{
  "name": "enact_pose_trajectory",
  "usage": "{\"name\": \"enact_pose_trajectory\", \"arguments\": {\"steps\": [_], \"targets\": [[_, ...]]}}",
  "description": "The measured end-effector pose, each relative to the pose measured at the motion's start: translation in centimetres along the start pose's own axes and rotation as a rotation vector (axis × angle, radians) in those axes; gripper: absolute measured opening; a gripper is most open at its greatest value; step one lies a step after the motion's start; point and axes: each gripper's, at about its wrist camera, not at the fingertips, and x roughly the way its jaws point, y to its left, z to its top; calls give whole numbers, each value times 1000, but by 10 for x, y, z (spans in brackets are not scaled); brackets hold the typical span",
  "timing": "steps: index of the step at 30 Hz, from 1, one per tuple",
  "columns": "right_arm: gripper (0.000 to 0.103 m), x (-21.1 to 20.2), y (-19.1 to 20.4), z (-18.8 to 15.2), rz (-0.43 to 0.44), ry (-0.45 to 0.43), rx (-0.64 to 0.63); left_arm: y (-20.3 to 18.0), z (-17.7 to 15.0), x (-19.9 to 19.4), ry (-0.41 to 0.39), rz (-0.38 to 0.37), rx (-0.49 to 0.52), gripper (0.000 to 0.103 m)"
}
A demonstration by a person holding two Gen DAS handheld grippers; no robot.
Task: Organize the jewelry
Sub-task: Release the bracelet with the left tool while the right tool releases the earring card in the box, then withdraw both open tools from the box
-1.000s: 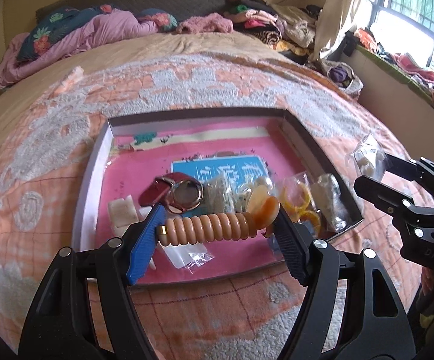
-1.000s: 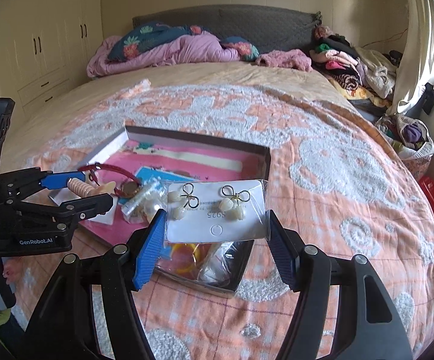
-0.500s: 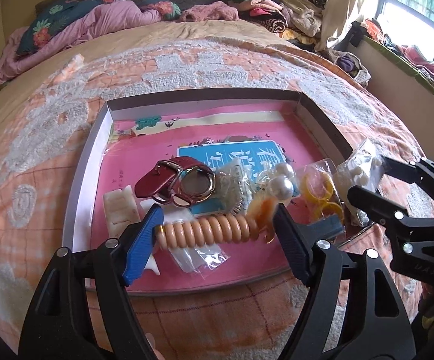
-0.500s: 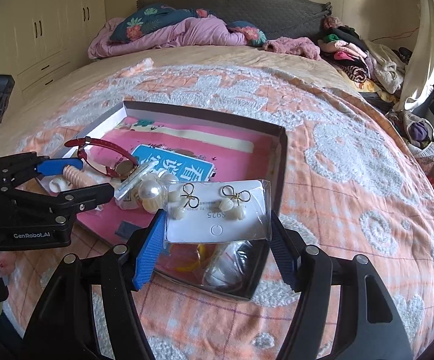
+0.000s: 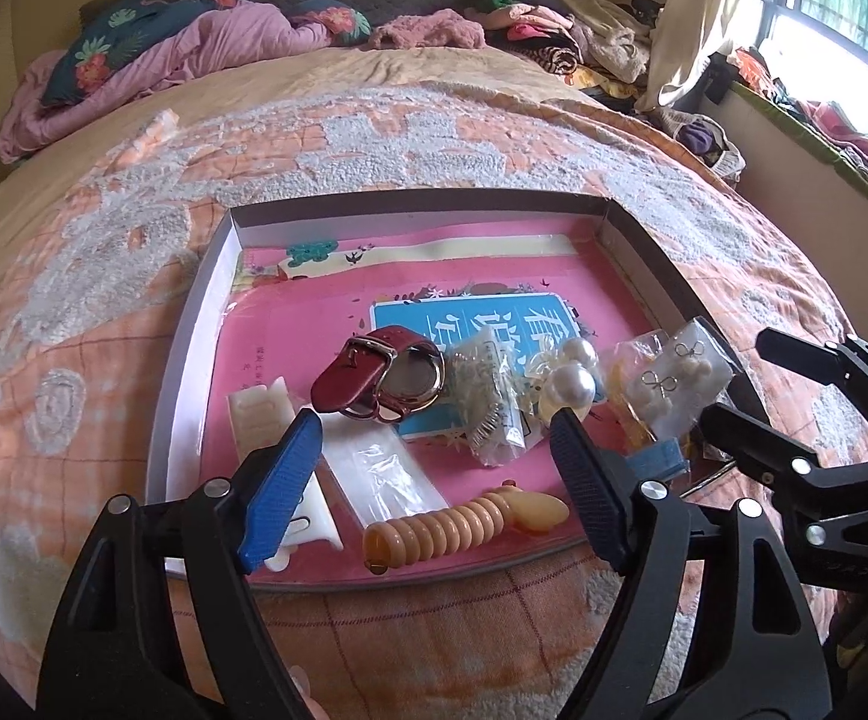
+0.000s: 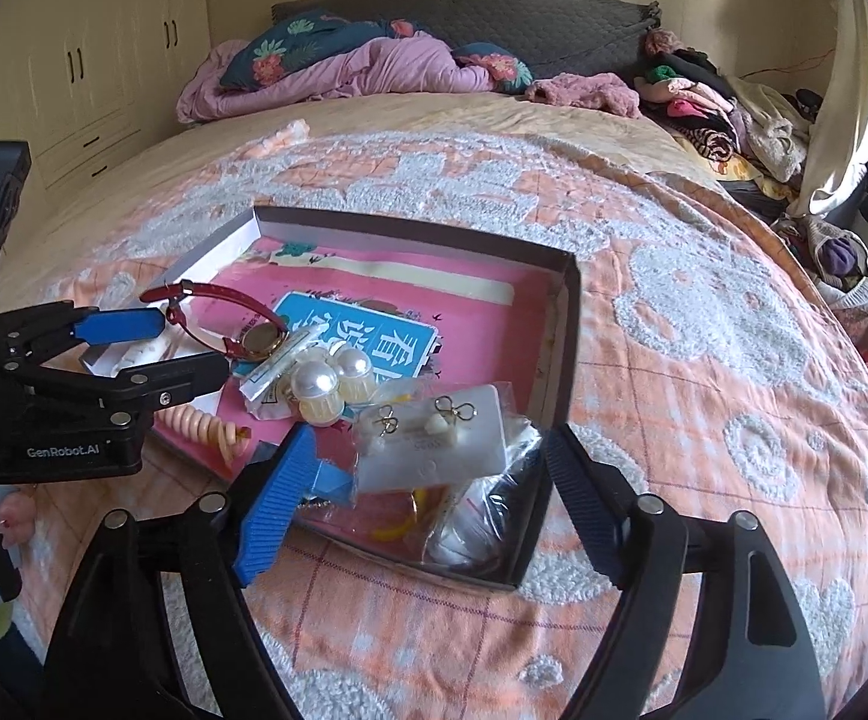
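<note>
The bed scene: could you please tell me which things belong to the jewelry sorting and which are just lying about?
Job: box, watch, pearl earrings, earring card, spiral tie.
Lying about: pink quilt, clothes pile, wardrobe.

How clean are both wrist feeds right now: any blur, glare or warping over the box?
Left wrist view: sharp over the shallow pink-lined cardboard box; window at top right blown out white; fisheye bends the box edges. Right wrist view: also sharp, evenly lit; clear plastic earring packet shows only mild sheen; dark vignette in the corners.
</note>
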Motion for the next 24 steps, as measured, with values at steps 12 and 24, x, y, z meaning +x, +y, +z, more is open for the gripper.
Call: {"name": "enact_pose_trajectory", "arguments": {"steps": [12,24], "targets": [[95,-40,-5,-3,-13,-62,50,-2,2,-27,-43,-4,-14,76],[98,-96,0,-11,-14,-146,61,-12,-1,-83,-129,10,-21,93]]}}
